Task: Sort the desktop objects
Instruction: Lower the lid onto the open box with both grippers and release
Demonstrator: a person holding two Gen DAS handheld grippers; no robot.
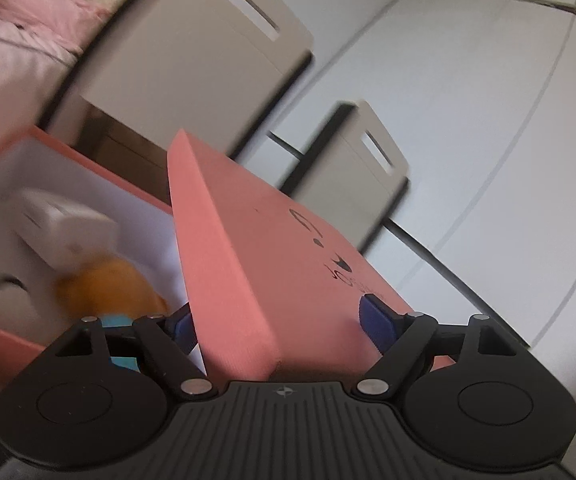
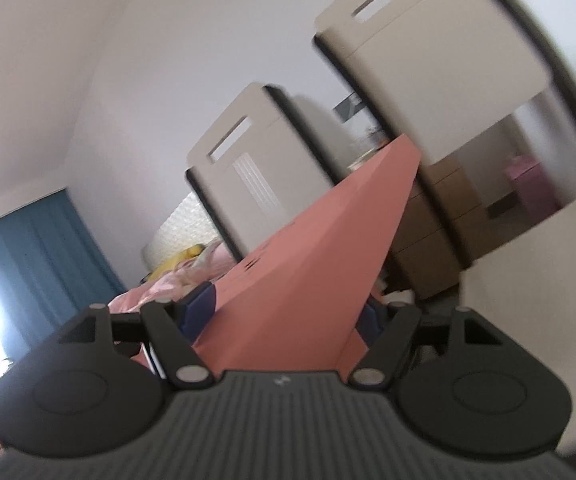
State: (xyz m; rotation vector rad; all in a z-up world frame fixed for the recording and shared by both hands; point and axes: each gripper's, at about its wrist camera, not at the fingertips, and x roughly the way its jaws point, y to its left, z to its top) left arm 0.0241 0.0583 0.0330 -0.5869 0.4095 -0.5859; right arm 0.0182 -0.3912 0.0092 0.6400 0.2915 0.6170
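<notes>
A salmon-pink box lid (image 1: 247, 256) with black print is tilted up in the air. My left gripper (image 1: 279, 324) is shut on its near edge, blue pads on both faces. My right gripper (image 2: 288, 312) is shut on the same lid (image 2: 320, 248) at another edge. In the left wrist view the open pink box (image 1: 99, 168) with a white inside lies left of the lid. It holds a blurred white object (image 1: 63, 228), an orange object (image 1: 107, 288) and something teal (image 1: 121, 322) behind my left finger.
Two beige chair backs (image 1: 191, 56) (image 2: 428, 56) with slot handles stand beyond the box. A bed with pink bedding (image 1: 15, 28) (image 2: 167, 280) is behind. A wooden drawer unit (image 2: 432, 232), a blue curtain (image 2: 35, 248) and a white surface (image 2: 536, 280) show in the right wrist view.
</notes>
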